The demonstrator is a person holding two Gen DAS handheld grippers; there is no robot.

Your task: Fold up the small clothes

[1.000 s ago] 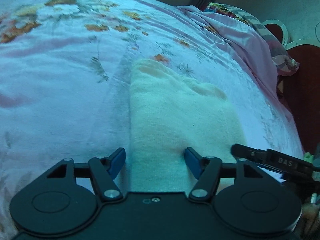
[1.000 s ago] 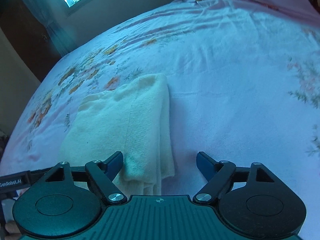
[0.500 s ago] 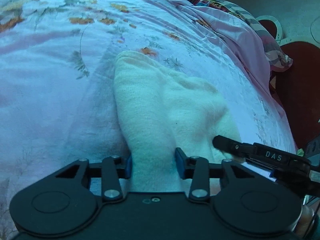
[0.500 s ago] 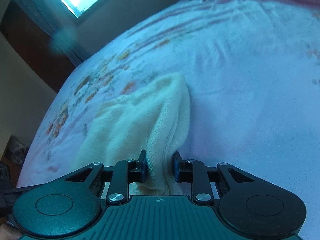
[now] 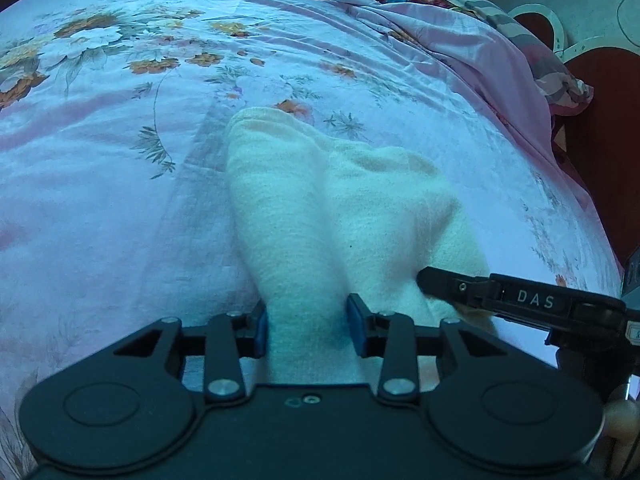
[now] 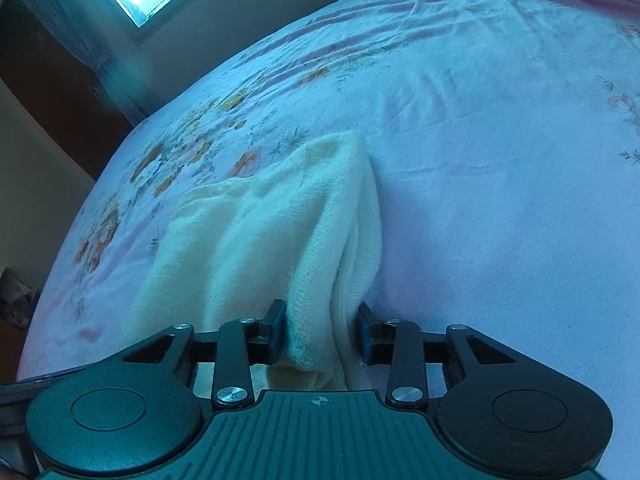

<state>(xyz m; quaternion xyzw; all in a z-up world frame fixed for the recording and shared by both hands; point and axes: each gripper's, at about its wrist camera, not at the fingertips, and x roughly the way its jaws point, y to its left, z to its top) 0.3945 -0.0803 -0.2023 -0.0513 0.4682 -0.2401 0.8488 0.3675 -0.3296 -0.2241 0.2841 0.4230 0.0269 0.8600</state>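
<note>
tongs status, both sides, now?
Left tongs: closed on the cream garment.
Right tongs: closed on the same garment's near edge.

The cream garment (image 5: 320, 216) looks like soft, fuzzy matt knit; the floral bedsheet (image 5: 120, 160) is smooth, thin, slightly creased cloth.

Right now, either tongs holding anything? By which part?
Both hold the cream garment: left tongs pinch its near left edge, right tongs its near right folded edge.
</note>
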